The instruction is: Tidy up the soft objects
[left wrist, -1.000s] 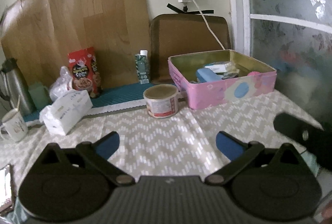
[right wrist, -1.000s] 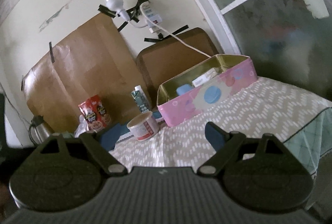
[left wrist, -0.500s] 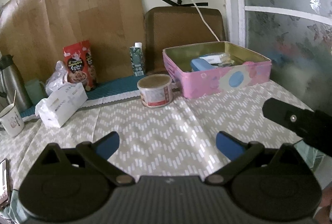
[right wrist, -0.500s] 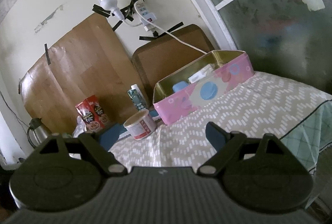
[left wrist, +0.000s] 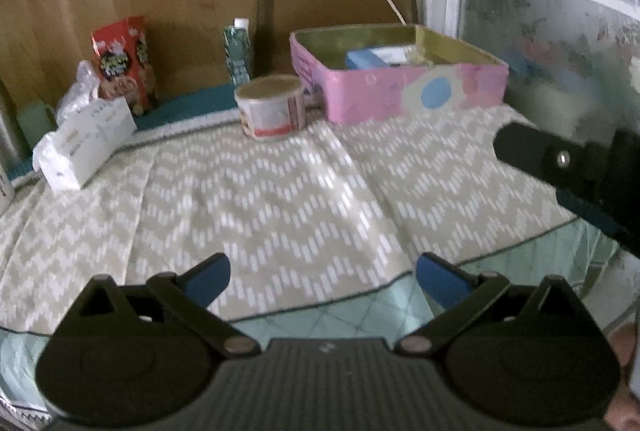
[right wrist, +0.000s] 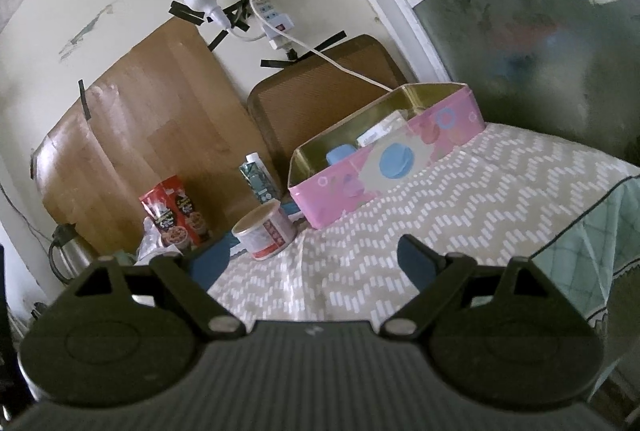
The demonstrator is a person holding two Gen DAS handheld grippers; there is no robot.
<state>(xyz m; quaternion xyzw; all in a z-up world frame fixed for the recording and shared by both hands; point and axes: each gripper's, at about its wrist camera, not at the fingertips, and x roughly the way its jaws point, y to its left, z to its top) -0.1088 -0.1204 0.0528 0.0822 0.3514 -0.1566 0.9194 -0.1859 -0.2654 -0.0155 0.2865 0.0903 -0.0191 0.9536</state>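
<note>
A pink tin box (left wrist: 400,95) stands at the back right of the table and holds a blue item (left wrist: 364,58) and white packets. It also shows in the right wrist view (right wrist: 384,167). A white tissue pack (left wrist: 86,141) lies at the left. My left gripper (left wrist: 322,277) is open and empty, back over the table's front edge. My right gripper (right wrist: 314,259) is open and empty, above the table's front right. Its black finger (left wrist: 560,159) shows at the right of the left wrist view.
A round can (left wrist: 272,105) stands in front of the box's left end. A red snack bag (left wrist: 122,61), a green carton (left wrist: 238,51), a plastic bag (left wrist: 80,87) and a metal kettle (right wrist: 66,257) line the back left. A zigzag cloth (left wrist: 280,191) covers the table.
My left gripper has pulled back toward the table's front edge, so the table's objects look farther off. My right gripper has shifted a little. Both stay open.
</note>
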